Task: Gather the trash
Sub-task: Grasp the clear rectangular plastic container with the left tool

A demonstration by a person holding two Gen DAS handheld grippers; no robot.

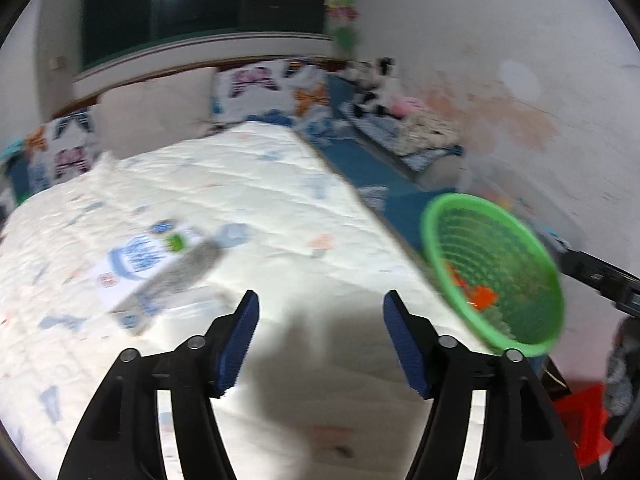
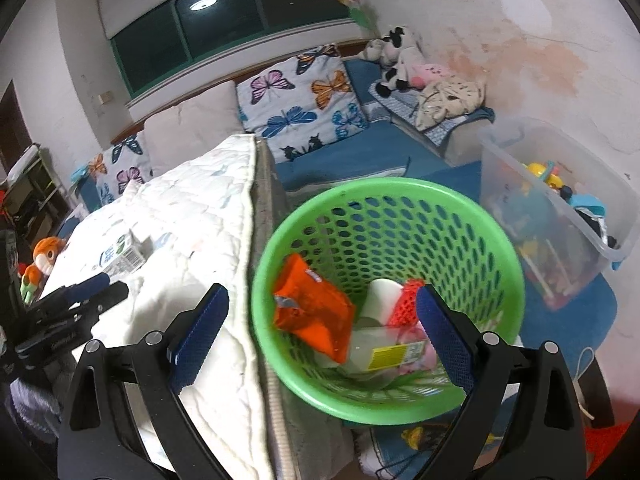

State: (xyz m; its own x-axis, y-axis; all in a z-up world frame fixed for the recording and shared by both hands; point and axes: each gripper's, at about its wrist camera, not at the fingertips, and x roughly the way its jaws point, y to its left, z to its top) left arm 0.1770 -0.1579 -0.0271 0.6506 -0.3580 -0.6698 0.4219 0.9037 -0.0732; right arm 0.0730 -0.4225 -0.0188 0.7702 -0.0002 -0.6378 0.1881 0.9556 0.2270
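Observation:
A green mesh basket point(image 2: 400, 208) stands beside the bed's right edge; it also shows in the left wrist view point(image 1: 496, 268). It holds an orange snack bag point(image 2: 316, 308), a white cup point(image 2: 380, 300), a red net point(image 2: 406, 304) and a yellow-labelled wrapper point(image 2: 396, 354). A white-and-blue milk carton point(image 1: 156, 268) lies on the white quilt point(image 1: 248, 184), ahead and left of my left gripper point(image 1: 320, 336), which is open and empty. The carton also shows in the right wrist view point(image 2: 120, 254). My right gripper point(image 2: 324, 328) is open and empty above the basket's near rim.
Butterfly pillows point(image 2: 304, 96) line the bed head. A clear toy bin point(image 2: 560, 216) stands right of the basket. Plush toys point(image 2: 396, 60) sit on a blue bench by the wall. An orange plush point(image 2: 44, 256) lies at the bed's left. My left gripper point(image 2: 80, 300) shows over the quilt.

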